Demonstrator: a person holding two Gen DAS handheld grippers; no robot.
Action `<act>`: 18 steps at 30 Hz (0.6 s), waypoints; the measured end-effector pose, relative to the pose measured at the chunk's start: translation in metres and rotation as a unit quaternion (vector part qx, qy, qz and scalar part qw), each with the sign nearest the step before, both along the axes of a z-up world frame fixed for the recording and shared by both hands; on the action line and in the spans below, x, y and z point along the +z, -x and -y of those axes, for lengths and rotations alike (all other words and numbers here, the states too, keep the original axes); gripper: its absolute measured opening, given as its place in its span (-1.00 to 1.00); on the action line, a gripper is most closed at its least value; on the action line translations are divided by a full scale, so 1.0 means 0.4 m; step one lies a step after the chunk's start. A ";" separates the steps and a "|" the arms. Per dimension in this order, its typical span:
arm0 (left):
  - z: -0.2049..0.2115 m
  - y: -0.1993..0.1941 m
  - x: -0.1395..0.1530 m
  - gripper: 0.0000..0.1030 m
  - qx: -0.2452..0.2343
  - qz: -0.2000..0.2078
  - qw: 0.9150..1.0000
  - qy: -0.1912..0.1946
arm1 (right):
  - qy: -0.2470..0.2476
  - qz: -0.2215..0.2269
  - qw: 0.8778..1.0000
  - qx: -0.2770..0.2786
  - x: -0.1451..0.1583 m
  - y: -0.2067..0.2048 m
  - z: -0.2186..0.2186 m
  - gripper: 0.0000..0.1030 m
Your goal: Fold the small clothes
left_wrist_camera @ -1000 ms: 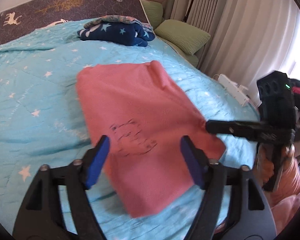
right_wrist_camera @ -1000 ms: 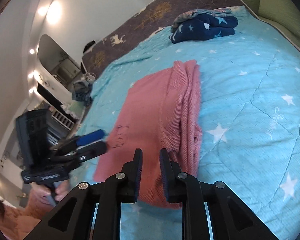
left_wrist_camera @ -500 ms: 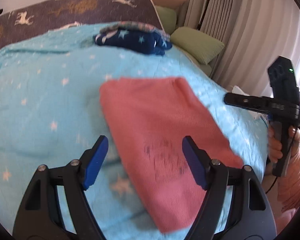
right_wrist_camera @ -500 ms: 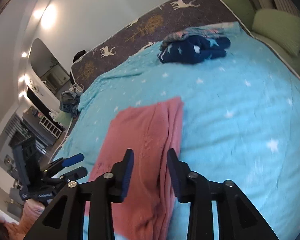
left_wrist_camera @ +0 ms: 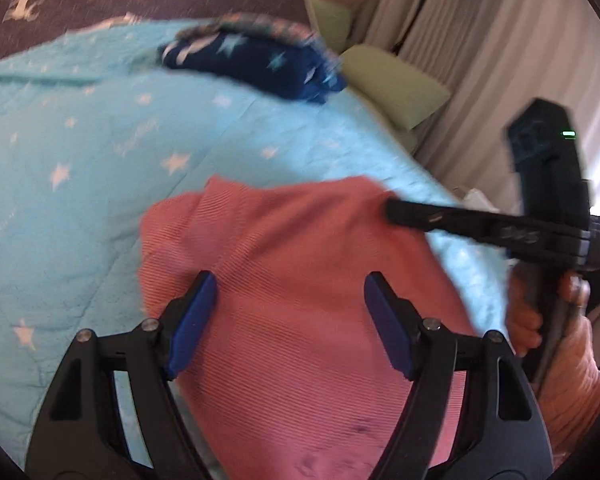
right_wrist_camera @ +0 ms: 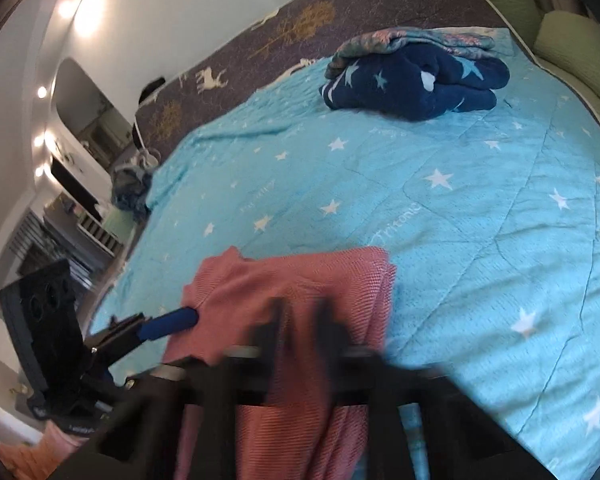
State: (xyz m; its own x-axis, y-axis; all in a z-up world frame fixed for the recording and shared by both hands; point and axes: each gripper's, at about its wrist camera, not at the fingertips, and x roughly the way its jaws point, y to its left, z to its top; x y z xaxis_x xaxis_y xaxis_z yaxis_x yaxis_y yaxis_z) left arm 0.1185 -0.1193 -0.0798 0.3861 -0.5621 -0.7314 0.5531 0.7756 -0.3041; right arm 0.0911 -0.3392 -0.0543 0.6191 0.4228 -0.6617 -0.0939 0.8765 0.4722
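Observation:
A pink ribbed garment [left_wrist_camera: 300,288] lies folded on the light blue star-print bedspread [left_wrist_camera: 80,184] near the bed's front edge; it also shows in the right wrist view [right_wrist_camera: 296,296]. My left gripper [left_wrist_camera: 288,320] is open, its blue pads straddling the garment's near part just above it. My right gripper [right_wrist_camera: 300,320] is motion-blurred over the garment's near edge, its jaws a small gap apart with cloth showing between them; whether it grips is unclear. The right gripper also shows in the left wrist view [left_wrist_camera: 392,210] at the garment's right corner.
A folded navy star-print garment [right_wrist_camera: 416,80] with a patterned one on it sits at the far side of the bed. Green pillows [left_wrist_camera: 396,88] and curtains [left_wrist_camera: 480,60] are on the right. The dark deer-print headboard [right_wrist_camera: 300,20] is behind. Furniture stands left of the bed.
Both grippers moved forward and down toward the garment. The right gripper's jaws opened half a second ago and now look narrower, blurred. The garment's far left corner has rumpled.

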 end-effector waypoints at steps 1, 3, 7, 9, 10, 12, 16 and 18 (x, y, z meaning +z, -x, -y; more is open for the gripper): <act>-0.007 -0.004 -0.009 0.44 -0.002 -0.004 1.000 0.007 | 0.011 0.002 1.000 -0.012 -0.005 -0.002 0.006 -0.93; -0.025 0.003 -0.010 0.45 -0.008 0.001 0.999 0.031 | -0.004 -0.004 0.999 -0.035 -0.028 -0.003 0.052 -0.93; -0.026 0.015 -0.010 0.45 -0.007 0.007 0.999 0.033 | -0.019 -0.045 0.995 -0.091 -0.089 -0.012 0.130 -0.91; -0.027 0.028 0.001 0.45 -0.003 0.012 1.000 0.027 | -0.043 -0.044 0.994 -0.090 -0.086 0.005 0.140 -0.87; -0.028 0.033 0.007 0.45 0.000 0.013 1.000 0.025 | -0.058 -0.034 0.994 -0.084 -0.073 0.022 0.140 -0.86; -0.039 0.046 0.022 0.45 0.009 0.013 1.000 0.022 | -0.057 -0.012 0.996 -0.072 -0.034 0.061 0.127 -0.85; -0.065 0.080 0.047 0.45 0.012 0.017 0.999 0.030 | -0.060 0.028 0.998 -0.001 0.045 0.146 0.052 -0.79; -0.066 0.101 0.041 0.46 0.015 0.020 1.000 0.007 | -0.041 0.027 0.998 0.045 0.049 0.181 -0.007 -0.61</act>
State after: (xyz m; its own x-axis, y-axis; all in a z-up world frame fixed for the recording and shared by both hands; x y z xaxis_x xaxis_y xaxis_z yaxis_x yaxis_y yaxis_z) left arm 0.0782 -0.0929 -0.0633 0.4318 -0.5594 -0.7075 0.5411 0.7883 -0.2931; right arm 0.0186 -0.3366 -0.0346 0.6101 0.5303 -0.5888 -0.1981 0.8215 0.5346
